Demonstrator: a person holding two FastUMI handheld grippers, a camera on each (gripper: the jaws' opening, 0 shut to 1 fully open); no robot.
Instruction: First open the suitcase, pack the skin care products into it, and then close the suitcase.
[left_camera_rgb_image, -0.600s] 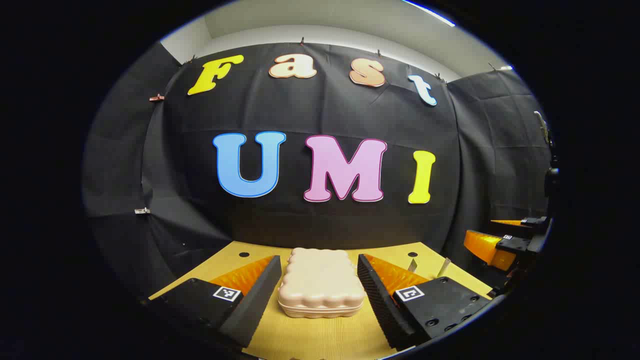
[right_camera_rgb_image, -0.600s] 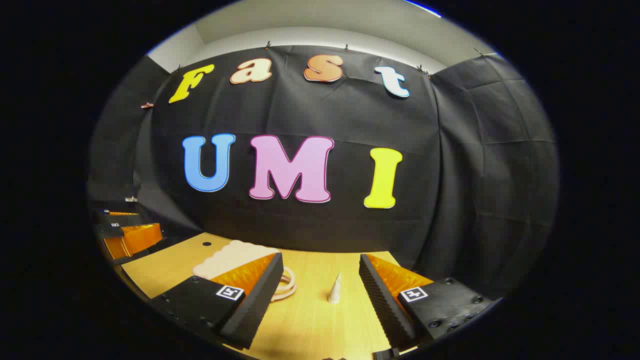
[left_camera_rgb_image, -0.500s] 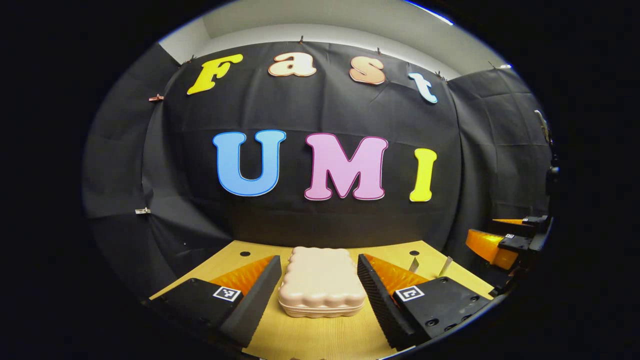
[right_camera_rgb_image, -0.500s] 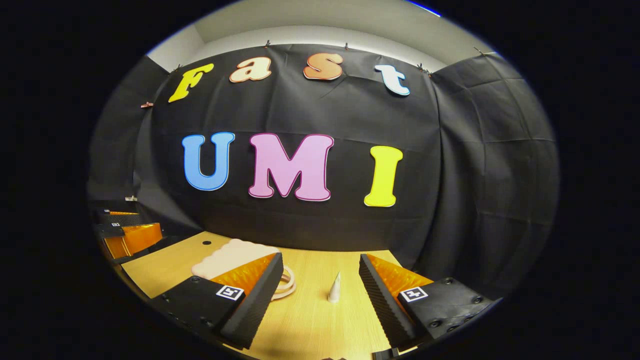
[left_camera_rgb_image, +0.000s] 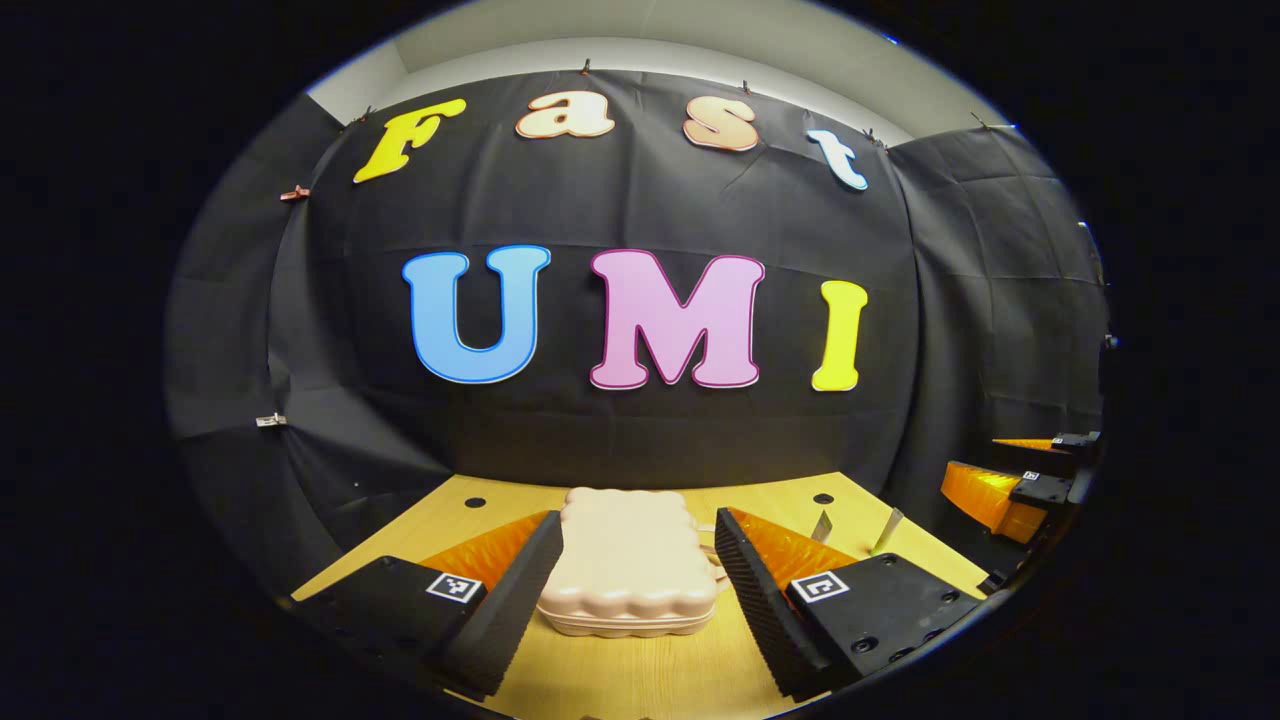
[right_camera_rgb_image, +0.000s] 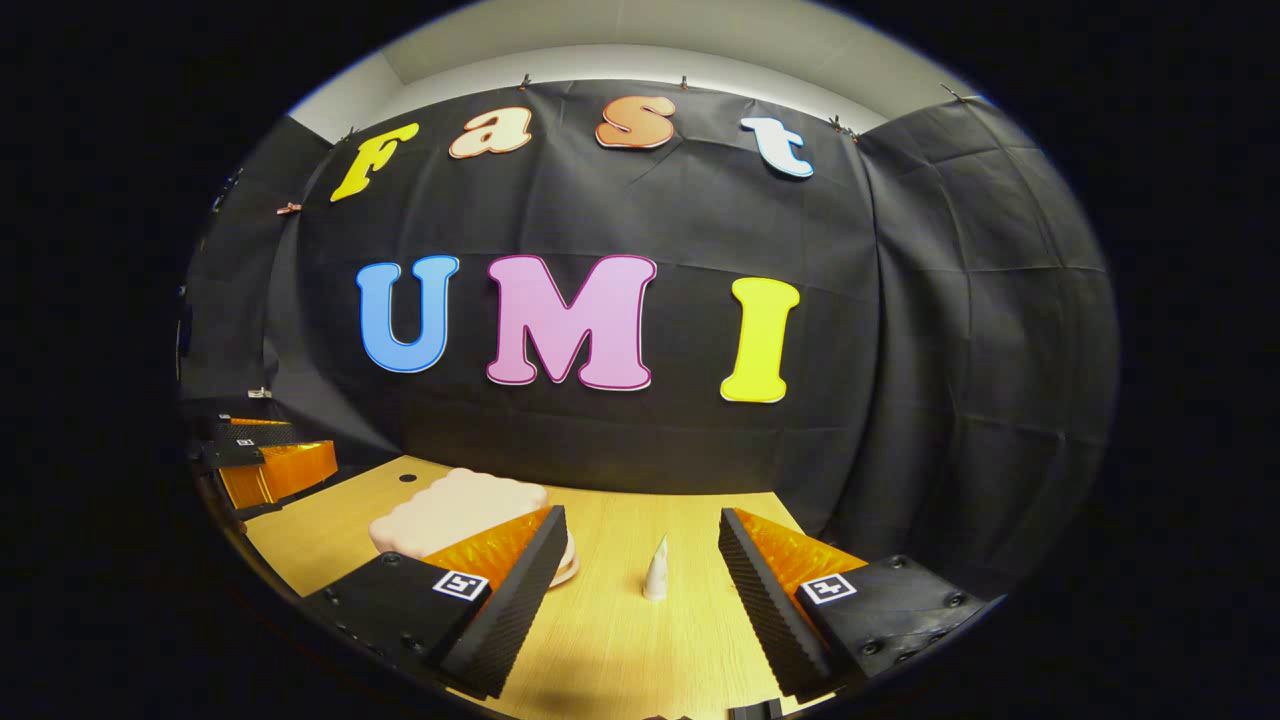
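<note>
I see one suitcase (left_camera_rgb_image: 628, 562), pale pink with a scalloped edge, lying flat and closed on the counter (left_camera_rgb_image: 640, 675). My left tool (left_camera_rgb_image: 633, 585) hangs low just in front of the suitcase with its two fingers spread wide, one to each side of the case; I cannot tell whether either finger touches it, and it grips nothing. Past the suitcase's right side, in the left gripper view, two small pale tubes (left_camera_rgb_image: 822, 526) stand on the counter, and beyond them the right tool (left_camera_rgb_image: 1010, 485) shows at the edge.

In the right gripper view my right tool (right_camera_rgb_image: 640, 590) is also spread wide and holds nothing. One white cone-shaped tube (right_camera_rgb_image: 656, 577) stands upright on the counter, right of the suitcase (right_camera_rgb_image: 455, 508) and between the fingers, apart from both. A pale loop (right_camera_rgb_image: 568, 560) peeks out at the suitcase's near right end. The left tool (right_camera_rgb_image: 262, 462) sits left of the suitcase, clear of it.
</note>
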